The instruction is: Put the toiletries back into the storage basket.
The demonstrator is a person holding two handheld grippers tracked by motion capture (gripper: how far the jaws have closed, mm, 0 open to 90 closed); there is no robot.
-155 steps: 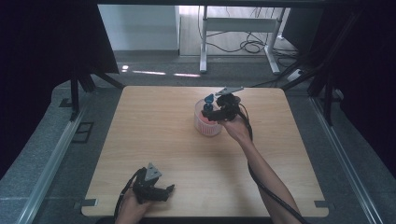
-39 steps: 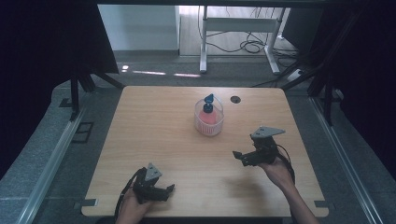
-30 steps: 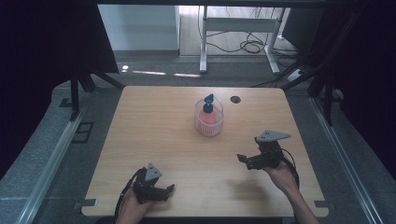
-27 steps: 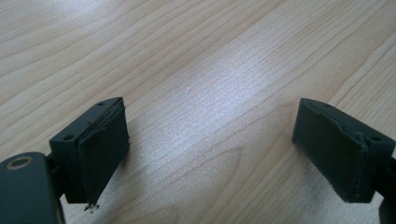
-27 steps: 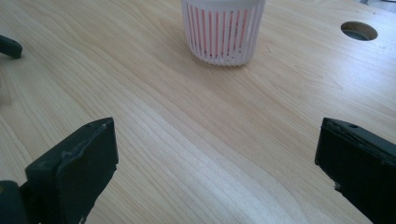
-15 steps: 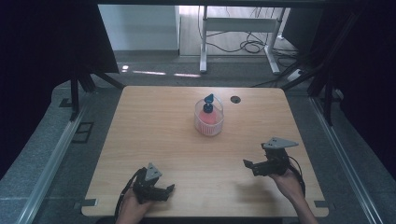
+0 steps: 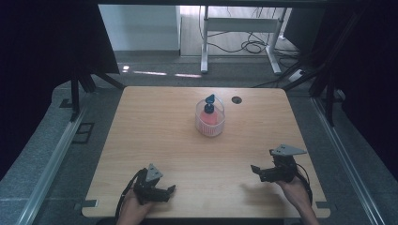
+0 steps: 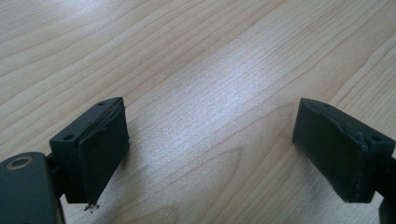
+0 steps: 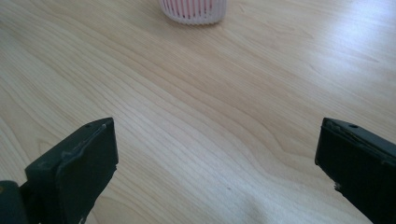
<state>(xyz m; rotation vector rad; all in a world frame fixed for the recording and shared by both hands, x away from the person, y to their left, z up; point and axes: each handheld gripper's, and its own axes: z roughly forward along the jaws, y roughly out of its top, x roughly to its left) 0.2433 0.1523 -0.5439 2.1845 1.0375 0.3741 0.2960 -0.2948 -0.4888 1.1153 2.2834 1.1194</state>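
The high view is dim, dark at both sides, daylight entering from behind; a pale sheen glares across the light wooden table (image 8: 219, 88), near black jaws blurred.

Worktop (image 7: 155, 136): pale wood, light tan, wavy darker grain lines, whitish glare patch. Basket (image 7: 210, 123): white ribbed wall, pink-red showing through slats. Bottle (image 7: 209, 112) inside basket: red-pink body, dark blue top. Left gripper (image 7: 170, 190): black, grey plate. Right gripper (image 7: 254, 168): black, grey plate. Floor (image 7: 51, 154): grey. Surroundings: black drapes.

1 basket (image 7: 210, 123), 1 bottle (image 7: 208, 111), 2 grippers.
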